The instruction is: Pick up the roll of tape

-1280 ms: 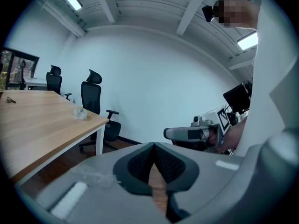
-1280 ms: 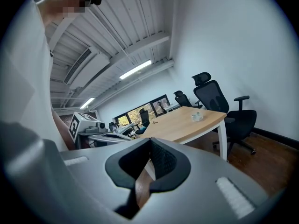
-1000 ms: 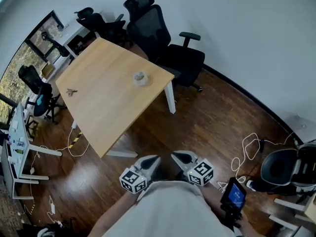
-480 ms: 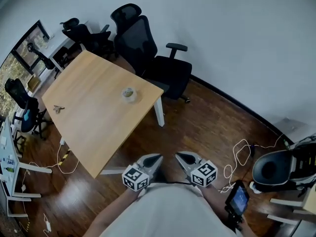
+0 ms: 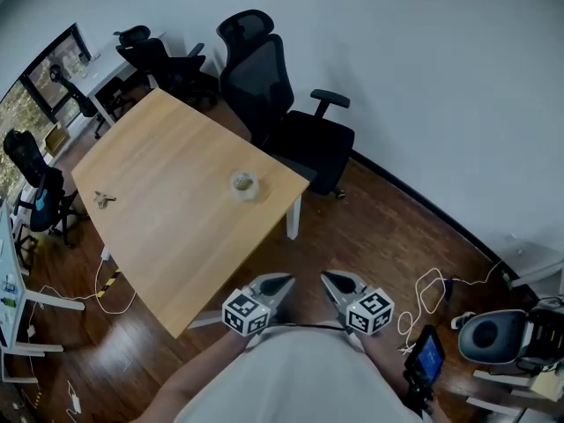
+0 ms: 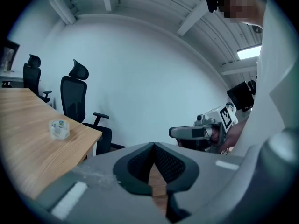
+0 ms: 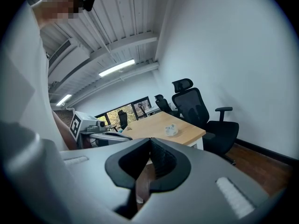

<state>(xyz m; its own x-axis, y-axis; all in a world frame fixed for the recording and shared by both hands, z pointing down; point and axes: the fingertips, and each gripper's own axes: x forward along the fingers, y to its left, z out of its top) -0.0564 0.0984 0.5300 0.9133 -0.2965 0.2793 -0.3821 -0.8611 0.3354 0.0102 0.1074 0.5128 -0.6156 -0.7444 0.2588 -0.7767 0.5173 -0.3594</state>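
Wooden table [image 5: 159, 227]: roll of tape [image 5: 243, 183] near corner | left hand-held gripper [image 5: 284, 280], right hand-held gripper [image 5: 327, 278]: jaws together, empty, well short

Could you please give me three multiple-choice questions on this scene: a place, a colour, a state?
1. Where is the clear roll of tape?
A. on the light wooden table
B. on the floor
C. on a chair
2. What colour is the mesh office chair nearest the tape?
A. red
B. white
C. black
3. What state is the left gripper in?
A. wide apart
B. shut and empty
C. gripping the tape
Answers: 1 A, it rests near the table's corner; 2 C, back and seat are black; 3 B, jaws meet, nothing between.
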